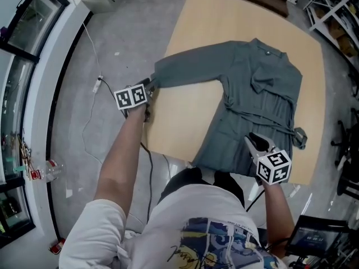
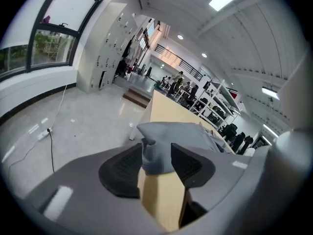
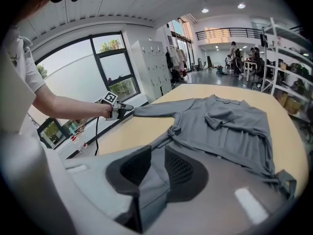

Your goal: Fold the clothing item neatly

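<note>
Early fold stage: gray shirt (image 1: 258, 94) flat on the table (image 1: 185, 119), right claw (image 1: 252, 138) pinching the hem (image 1: 224, 160) at 6 o'clock, left claw (image 1: 150, 85) hanging loose around the sleeve cuff (image 1: 161, 70) at 9, so I'd regrip and swing it toward 3.

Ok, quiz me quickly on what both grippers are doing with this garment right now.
1. True or false: the right gripper is clamped on the grey garment's hem.
2. What sits between the left gripper's jaws? A collar, B sleeve cuff, C belt.
3. Fill in: the outstretched sleeve points toward the ___ gripper.
Key: 1 true; 2 B, the sleeve cuff; 3 left.
</note>
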`<state>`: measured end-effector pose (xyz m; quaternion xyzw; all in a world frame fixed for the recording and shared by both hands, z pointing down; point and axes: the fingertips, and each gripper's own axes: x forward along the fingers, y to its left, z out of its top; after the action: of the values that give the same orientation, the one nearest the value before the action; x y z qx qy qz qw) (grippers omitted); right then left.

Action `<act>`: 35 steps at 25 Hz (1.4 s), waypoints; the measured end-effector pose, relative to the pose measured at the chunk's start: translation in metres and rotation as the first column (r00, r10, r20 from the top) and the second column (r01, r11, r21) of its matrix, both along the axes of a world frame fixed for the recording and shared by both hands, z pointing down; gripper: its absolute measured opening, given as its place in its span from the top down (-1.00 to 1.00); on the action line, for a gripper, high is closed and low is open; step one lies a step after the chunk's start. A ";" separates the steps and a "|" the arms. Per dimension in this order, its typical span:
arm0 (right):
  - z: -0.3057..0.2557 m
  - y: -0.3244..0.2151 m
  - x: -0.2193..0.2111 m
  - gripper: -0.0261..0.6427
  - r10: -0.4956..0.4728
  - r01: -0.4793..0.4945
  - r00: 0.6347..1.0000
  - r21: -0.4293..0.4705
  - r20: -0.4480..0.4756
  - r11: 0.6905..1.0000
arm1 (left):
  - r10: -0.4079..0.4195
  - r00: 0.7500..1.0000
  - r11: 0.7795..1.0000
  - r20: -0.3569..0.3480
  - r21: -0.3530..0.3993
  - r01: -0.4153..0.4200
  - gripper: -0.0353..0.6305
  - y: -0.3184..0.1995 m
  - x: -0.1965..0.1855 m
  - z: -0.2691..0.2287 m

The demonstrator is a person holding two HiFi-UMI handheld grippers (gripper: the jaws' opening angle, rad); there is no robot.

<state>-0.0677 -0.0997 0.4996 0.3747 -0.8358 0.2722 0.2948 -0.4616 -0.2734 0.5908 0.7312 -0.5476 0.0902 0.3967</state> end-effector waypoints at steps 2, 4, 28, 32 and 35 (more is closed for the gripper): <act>0.003 0.001 0.001 0.69 -0.004 0.004 1.000 -0.008 -0.008 1.000 | -0.046 0.997 0.999 -0.070 -0.002 0.046 0.27 -0.008 -0.004 0.001; 0.003 0.001 0.001 0.69 -0.003 0.003 1.000 -0.009 -0.010 1.000 | -0.098 0.984 0.995 -0.148 -0.012 0.097 0.25 -0.014 -0.008 0.004; 0.008 0.004 0.000 0.69 0.021 -0.020 1.000 -0.043 0.005 0.999 | -0.022 0.985 0.991 -0.172 -0.134 -0.001 0.67 -0.021 0.001 0.034; 0.006 0.006 0.003 0.69 0.020 -0.020 1.000 -0.040 0.006 0.999 | -0.018 0.994 0.998 -0.108 -0.069 0.010 0.72 -0.030 0.000 0.014; 0.006 0.010 0.004 0.69 0.016 -0.016 1.000 -0.040 0.013 0.999 | -0.020 0.995 1.000 -0.093 -0.017 0.018 0.73 -0.035 0.003 -0.003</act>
<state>-0.0633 -0.0896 0.5055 0.3736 -0.8291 0.2936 0.2946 -0.4586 -0.3085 0.5880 0.7262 -0.5345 0.0567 0.4286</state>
